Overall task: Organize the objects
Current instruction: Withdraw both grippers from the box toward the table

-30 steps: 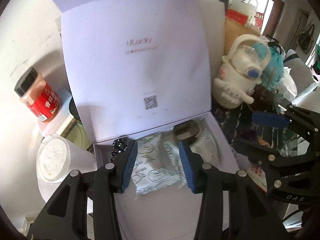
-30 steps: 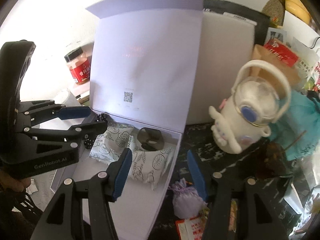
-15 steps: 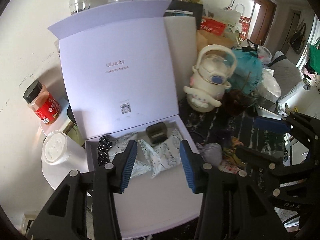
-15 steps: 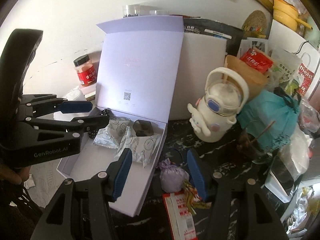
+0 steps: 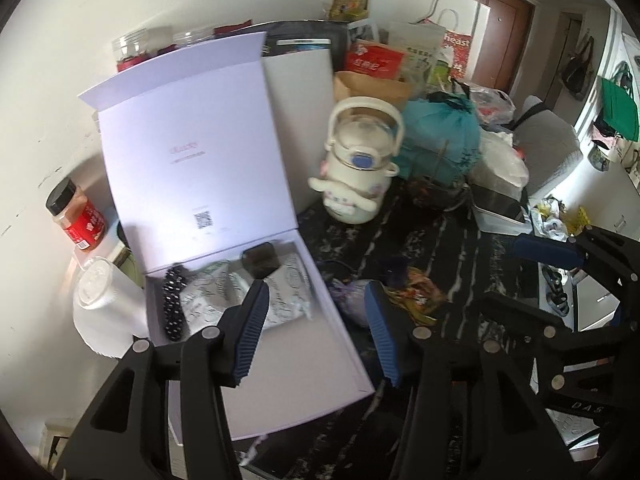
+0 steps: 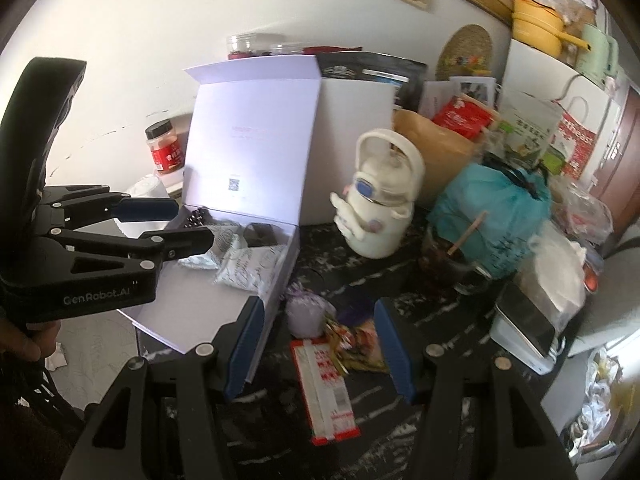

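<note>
Left wrist view: left tongs (image 5: 316, 316) stand apart with nothing between the blue pads; their jaws have just been opening further.
Right wrist view: right tongs (image 6: 320, 344) stand apart and empty, above the loose clutter.
Box: pale lilac cardboard gift box (image 5: 280, 364), lid propped upright, sits on the dark marbled worktop (image 5: 440, 248) against the white wall.
Already inside: string of black beads (image 5: 173, 304), two white printed sachets (image 5: 208, 300), small dark square case (image 5: 260, 258), all at the lid end of the tray.
Still outside: small lilac cloth pouch (image 6: 306, 314), crumpled colourful foil wrapper (image 6: 356, 340) and flat red-and-white packet (image 6: 326, 388), just beside the box's open side.
Pouch handling: likely soft and light; pinch across its bulging middle, gently.
Wrapper handling: likely thin and slippery; take it where it bunches, not at a flat edge.
Packet handling: likely light and semi-stiff, lying flat; grip one short edge.
Nearby: cream cartoon water bottle with loop handle (image 5: 360, 168) stands well apart, upright.
</note>
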A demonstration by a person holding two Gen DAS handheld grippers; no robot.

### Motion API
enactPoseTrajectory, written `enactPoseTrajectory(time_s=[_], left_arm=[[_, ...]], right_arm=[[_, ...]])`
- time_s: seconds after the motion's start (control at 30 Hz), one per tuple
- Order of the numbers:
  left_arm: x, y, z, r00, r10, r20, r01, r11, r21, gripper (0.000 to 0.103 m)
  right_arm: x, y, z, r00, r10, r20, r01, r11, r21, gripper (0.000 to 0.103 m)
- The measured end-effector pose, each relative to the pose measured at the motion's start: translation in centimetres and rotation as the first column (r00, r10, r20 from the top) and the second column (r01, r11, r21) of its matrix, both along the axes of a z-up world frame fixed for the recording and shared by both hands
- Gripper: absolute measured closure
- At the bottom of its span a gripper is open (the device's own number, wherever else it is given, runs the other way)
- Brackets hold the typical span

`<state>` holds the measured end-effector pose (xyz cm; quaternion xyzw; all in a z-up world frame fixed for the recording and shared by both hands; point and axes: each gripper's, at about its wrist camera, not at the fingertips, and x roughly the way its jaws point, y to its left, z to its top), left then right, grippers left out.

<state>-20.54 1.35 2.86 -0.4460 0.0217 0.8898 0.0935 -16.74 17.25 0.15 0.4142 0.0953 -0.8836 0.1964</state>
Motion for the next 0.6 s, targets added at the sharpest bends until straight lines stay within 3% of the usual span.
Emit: enactPoseTrajectory(time_s=[0.6], left_arm=[[3.3, 7.5, -3.0, 0.998, 0.001, 0.063, -0.003, 1.0, 0.024, 0.049]], right_arm=[[2.3, 6.8, -2.7, 0.998, 0.009, 0.069, -0.008, 1.0, -0.003, 0.045]])
